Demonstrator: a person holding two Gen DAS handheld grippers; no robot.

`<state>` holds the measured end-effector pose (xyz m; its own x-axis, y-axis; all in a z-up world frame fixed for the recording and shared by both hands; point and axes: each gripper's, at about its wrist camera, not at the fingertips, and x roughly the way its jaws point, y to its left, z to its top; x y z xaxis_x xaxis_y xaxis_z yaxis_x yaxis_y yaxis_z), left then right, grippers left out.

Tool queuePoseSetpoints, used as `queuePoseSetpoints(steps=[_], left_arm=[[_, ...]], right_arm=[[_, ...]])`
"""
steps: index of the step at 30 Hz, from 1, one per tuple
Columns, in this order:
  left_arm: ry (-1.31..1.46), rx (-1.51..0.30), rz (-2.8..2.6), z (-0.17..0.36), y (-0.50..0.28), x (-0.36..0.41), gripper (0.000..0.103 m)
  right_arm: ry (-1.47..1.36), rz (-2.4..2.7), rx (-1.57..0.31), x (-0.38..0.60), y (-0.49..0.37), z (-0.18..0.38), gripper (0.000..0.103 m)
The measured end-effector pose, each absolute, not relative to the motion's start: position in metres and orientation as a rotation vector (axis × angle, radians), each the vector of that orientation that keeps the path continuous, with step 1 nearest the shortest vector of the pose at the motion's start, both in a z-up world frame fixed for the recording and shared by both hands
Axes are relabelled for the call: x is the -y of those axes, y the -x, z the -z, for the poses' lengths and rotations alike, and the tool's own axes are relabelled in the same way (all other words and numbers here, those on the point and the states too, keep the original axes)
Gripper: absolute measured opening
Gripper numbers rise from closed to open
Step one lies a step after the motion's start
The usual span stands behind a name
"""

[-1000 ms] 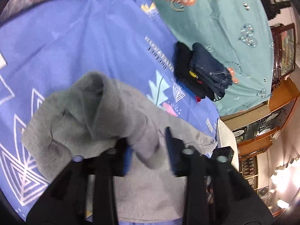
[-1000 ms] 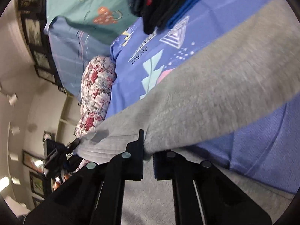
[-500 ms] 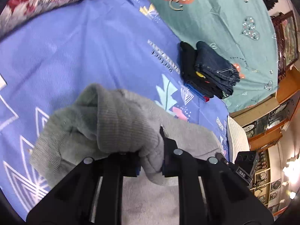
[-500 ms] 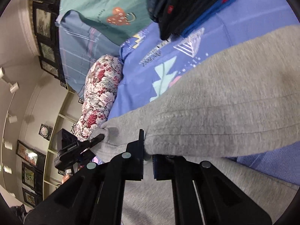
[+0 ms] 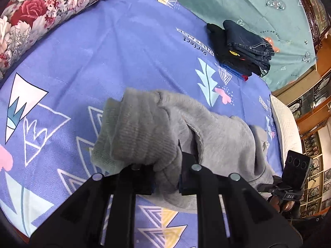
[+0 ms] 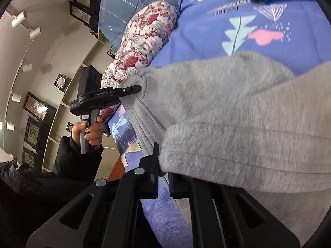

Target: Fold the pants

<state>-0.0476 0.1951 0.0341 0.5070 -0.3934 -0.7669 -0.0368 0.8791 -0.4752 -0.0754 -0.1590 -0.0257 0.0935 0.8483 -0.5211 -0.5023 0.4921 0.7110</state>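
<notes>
Grey fleece pants (image 5: 217,136) lie bunched on the blue patterned bed sheet (image 5: 103,51). My left gripper (image 5: 165,175) is shut on their ribbed end (image 5: 140,136), which is folded up over the fingers. My right gripper (image 6: 163,175) is shut on another edge of the same pants (image 6: 238,124), which drape over its right side. In the right wrist view the left gripper (image 6: 132,88) shows at the far end of the cloth, held by a hand. The right gripper's body (image 5: 295,169) shows at the right edge of the left wrist view.
A stack of folded dark pants (image 5: 242,47) sits at the far side of the bed. A floral bolster (image 5: 41,10) lies along the left edge, also seen in the right wrist view (image 6: 144,41). A teal cloth (image 5: 248,0) lies beyond. Wooden cabinets (image 5: 310,103) stand to the right.
My left gripper closed on the ribbed end and lifted it back toward me. My right gripper kept its hold and swung, so the pants now bunch between both grippers.
</notes>
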Motion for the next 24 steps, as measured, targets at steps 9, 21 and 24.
queuePoseSetpoints(steps=[9, 21, 24], left_arm=[[0.278, -1.035, 0.128, -0.007, 0.042, -0.181, 0.016], [0.368, -1.11, 0.217, -0.012, 0.073, -0.197, 0.054], [0.325, -1.063, 0.277, -0.036, 0.095, -0.187, 0.075]], right_arm=[[-0.302, -0.998, -1.134, 0.144, 0.082, 0.044, 0.007], [-0.234, -0.937, -1.224, 0.149, 0.086, 0.051, 0.046], [-0.299, -0.946, -1.196, 0.188, 0.094, 0.029, 0.068]])
